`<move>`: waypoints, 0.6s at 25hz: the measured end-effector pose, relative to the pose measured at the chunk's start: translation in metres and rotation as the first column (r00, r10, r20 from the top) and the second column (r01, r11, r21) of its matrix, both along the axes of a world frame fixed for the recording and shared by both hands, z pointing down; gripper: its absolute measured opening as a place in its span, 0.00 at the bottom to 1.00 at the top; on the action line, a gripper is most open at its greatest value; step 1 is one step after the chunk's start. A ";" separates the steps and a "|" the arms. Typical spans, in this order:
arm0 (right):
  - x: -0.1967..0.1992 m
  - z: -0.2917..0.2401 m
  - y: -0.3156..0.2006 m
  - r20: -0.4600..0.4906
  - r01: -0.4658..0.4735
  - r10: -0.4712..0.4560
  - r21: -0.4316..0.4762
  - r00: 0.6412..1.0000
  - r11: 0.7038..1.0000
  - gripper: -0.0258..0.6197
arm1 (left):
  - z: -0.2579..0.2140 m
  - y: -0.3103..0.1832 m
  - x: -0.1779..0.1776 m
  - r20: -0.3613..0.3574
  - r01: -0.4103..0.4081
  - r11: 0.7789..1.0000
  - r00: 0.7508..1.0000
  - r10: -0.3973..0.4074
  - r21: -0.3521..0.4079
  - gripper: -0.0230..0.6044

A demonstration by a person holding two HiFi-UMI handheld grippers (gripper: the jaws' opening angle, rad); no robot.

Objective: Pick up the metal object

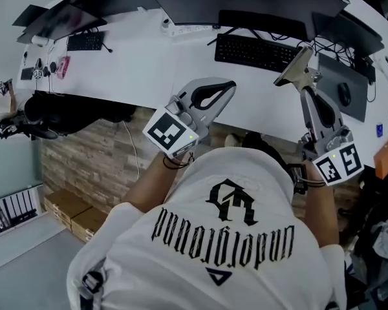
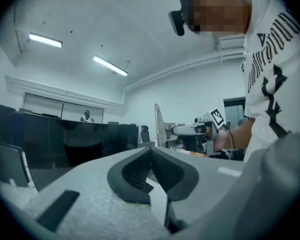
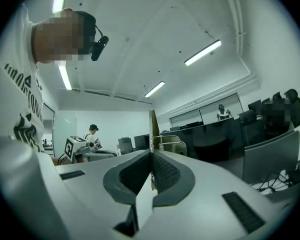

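Right gripper (image 1: pixel 307 81) clenched on thin silver metal plate with bracket and spring (image 1: pixel 296 66). It's held up in air over near edge of white bench (image 1: pixel 149 63), around 1 o'clock in head view, at 4 o'clock from black keyboard (image 1: pixel 255 51). In right gripper view, plate sticks up toward 12 o'clock from pinched pads. Left gripper (image 1: pixel 227 88) also clenched with nothing in it, sitting at 9 o'clock of right one, well apart.

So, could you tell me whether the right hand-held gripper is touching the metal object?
Touching. The right gripper view shows the right hand-held gripper shut flat on the metal object.
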State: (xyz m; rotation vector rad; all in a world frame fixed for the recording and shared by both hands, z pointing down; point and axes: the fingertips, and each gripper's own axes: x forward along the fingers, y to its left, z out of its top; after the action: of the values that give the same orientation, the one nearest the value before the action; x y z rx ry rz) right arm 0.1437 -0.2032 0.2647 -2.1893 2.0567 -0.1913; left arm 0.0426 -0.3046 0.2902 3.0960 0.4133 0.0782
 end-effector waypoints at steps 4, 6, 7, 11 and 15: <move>-0.006 -0.025 -0.005 -0.059 0.002 0.000 0.027 0.998 1.000 0.06 | -0.016 -0.004 -0.005 -0.019 -0.002 1.000 1.000 0.002 0.013 0.06; -0.009 -0.034 -0.007 -0.077 0.001 0.002 0.043 0.997 0.999 0.06 | -0.018 -0.008 -0.009 -0.032 0.003 1.000 0.999 -0.002 0.018 0.06; -0.010 -0.037 -0.007 -0.083 0.000 0.004 0.048 0.997 0.999 0.06 | -0.019 -0.010 -0.010 -0.039 0.004 1.000 0.999 -0.004 0.019 0.06; -0.013 -0.043 -0.008 -0.096 -0.007 0.011 0.050 0.995 0.999 0.06 | -0.020 -0.013 -0.010 -0.036 -0.001 1.000 0.999 0.001 0.003 0.06; -0.016 -0.039 -0.003 -0.106 -0.012 0.015 0.029 0.994 1.000 0.06 | -0.022 -0.009 -0.008 -0.044 -0.015 1.000 0.999 0.015 0.005 0.06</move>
State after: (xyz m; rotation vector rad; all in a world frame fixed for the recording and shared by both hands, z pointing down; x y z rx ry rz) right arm 0.1272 -0.2061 0.2257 -2.2421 2.0835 -0.0451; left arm 0.0351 -0.3139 0.2681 3.1049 0.4378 0.0117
